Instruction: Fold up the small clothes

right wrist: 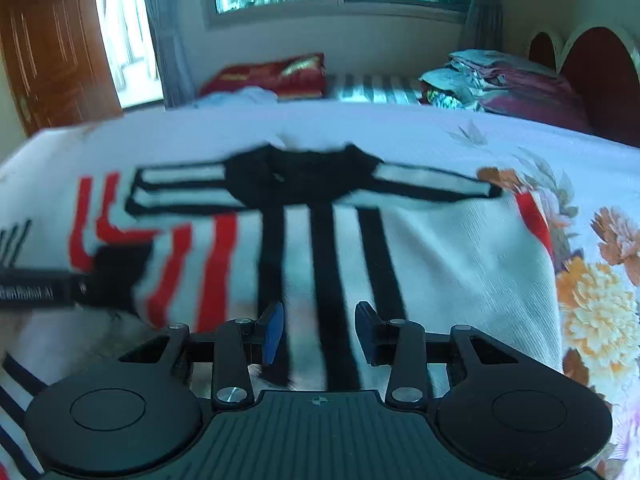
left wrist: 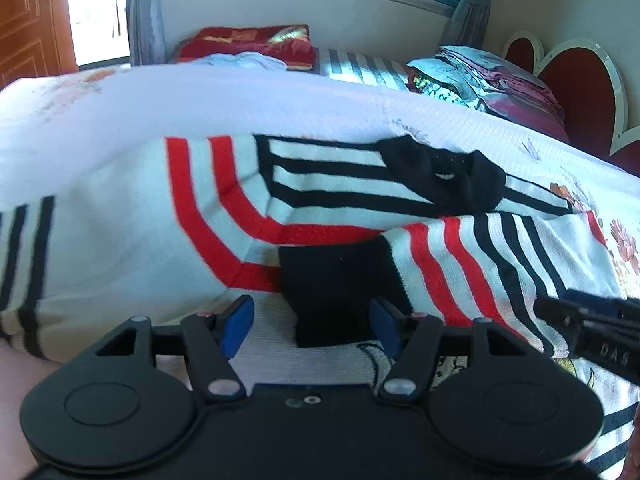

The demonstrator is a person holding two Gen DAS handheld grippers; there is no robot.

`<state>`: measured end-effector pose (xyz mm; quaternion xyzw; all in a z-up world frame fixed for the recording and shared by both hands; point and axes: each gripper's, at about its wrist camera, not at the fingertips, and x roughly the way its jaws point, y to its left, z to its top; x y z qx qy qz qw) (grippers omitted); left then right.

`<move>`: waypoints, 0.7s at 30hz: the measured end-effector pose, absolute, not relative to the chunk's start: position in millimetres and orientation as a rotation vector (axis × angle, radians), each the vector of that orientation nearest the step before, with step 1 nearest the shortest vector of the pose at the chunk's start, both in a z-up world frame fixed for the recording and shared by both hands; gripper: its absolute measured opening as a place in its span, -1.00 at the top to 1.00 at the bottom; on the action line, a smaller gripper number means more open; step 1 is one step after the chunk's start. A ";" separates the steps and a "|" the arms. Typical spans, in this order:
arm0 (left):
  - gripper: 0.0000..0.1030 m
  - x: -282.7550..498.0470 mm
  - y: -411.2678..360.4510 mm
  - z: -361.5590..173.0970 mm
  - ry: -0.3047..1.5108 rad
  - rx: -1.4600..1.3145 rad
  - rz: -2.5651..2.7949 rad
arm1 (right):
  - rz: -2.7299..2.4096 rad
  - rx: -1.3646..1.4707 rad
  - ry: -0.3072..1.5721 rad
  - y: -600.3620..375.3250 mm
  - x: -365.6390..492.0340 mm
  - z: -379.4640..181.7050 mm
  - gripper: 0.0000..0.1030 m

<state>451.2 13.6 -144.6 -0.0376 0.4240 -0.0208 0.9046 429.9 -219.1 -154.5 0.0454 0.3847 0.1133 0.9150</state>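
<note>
A white sweater (left wrist: 132, 216) with red and black stripes lies spread on the bed (left wrist: 240, 100), its black collar (right wrist: 300, 176) toward twelve o'clock. The left gripper (left wrist: 312, 320) has jaws wide over a black cuff (left wrist: 332, 292), not pressing it. The right gripper (right wrist: 320, 328) has jaws parted above blurred stripes, gripping nothing. The sweater's near hem is cut off.

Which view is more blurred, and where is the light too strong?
Right wrist view: more blurred, the striped sweater and its black collar smear. Left wrist view: sharper, but the doorway is washed out white. Both views bend straight lines.
</note>
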 end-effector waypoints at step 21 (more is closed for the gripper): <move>-0.29 391.0 205.4 -122.0 0.853 -0.292 0.059 | 0.174 0.156 0.827 -104.4 436.3 -146.9 0.23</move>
